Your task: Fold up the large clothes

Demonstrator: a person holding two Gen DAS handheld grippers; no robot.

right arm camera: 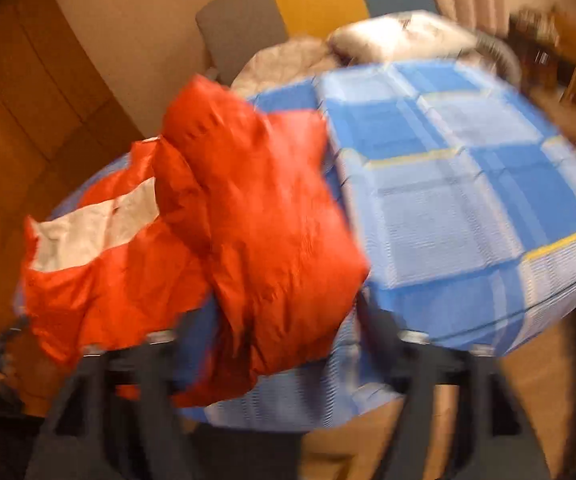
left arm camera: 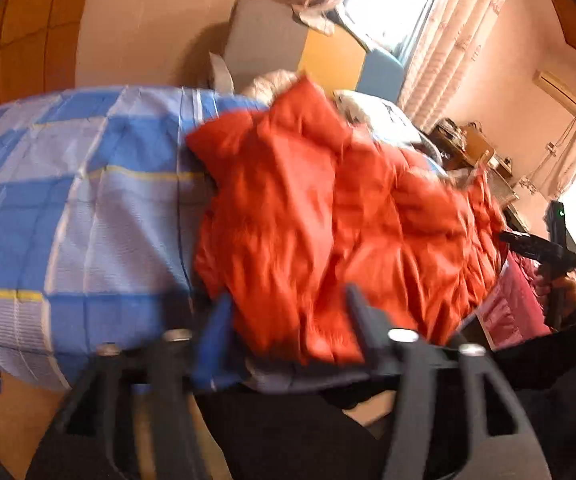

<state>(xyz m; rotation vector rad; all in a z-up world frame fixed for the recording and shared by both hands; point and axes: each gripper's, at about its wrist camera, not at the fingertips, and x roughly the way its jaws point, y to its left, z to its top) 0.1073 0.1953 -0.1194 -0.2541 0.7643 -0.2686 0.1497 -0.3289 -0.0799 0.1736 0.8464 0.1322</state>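
Both views are blurred by motion. The orange jacket [left arm camera: 328, 216] is seen lying on the checked bedsheet [left arm camera: 68, 208], between the spread jaws of the left gripper [left arm camera: 288, 304] and the right gripper [right arm camera: 276, 320].

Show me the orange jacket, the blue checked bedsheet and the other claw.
orange jacket [left arm camera: 328, 216], left wrist view, middle of its crumpled body
blue checked bedsheet [left arm camera: 72, 216], left wrist view, flat top
right claw [left arm camera: 544, 248], left wrist view, black body
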